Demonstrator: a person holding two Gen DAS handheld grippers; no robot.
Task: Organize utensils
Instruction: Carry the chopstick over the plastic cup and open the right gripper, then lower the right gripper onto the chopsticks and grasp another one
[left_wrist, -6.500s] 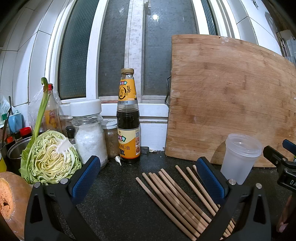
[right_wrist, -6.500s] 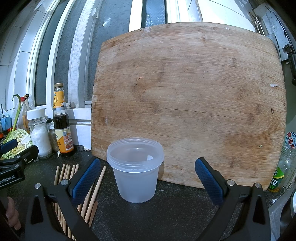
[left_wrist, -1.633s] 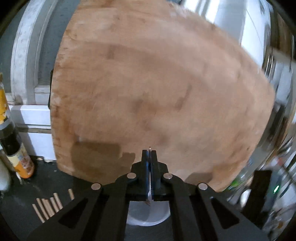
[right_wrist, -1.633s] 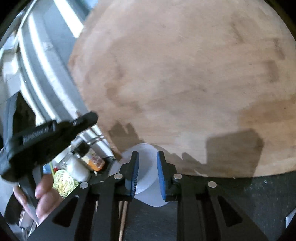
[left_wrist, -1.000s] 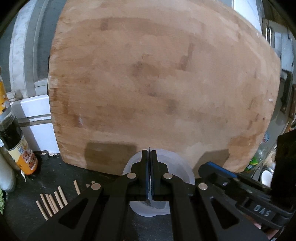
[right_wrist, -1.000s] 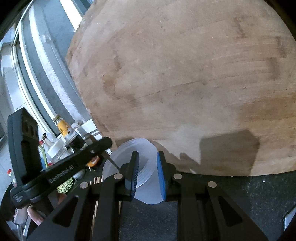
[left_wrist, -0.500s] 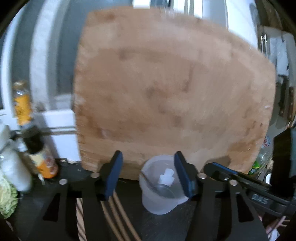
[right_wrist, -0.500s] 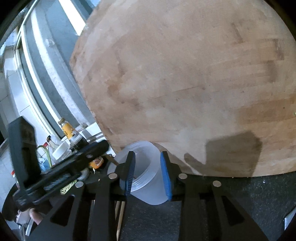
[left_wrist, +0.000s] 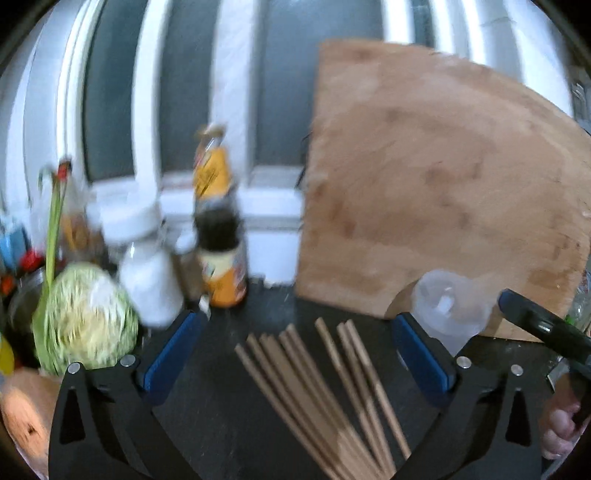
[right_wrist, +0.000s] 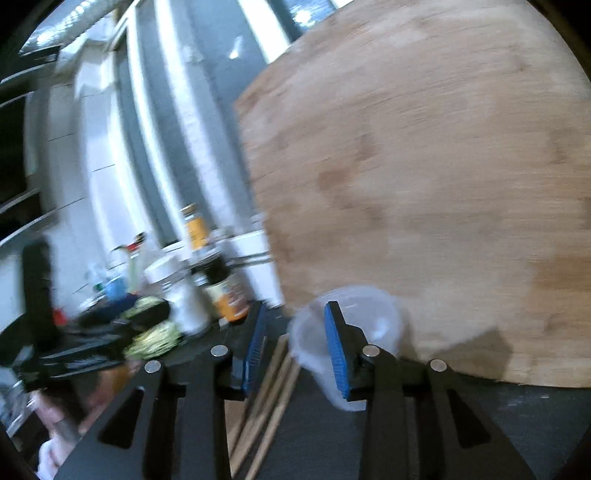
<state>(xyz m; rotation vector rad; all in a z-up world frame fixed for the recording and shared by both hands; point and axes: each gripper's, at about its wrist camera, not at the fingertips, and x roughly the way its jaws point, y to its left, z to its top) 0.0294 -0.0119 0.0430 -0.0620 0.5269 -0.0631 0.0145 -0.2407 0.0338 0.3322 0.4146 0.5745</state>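
Nine chopsticks (left_wrist: 325, 391), one cup (left_wrist: 448, 310), one bottle (left_wrist: 219, 243).

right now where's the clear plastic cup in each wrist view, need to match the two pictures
Left wrist view: the clear plastic cup stands at lower right, just right of the chopsticks, in front of the cutting board.
Right wrist view: the cup sits low at centre, partly behind the right gripper's right-hand pad.
Shared landmark: the cutting board leaning upright behind the cup.
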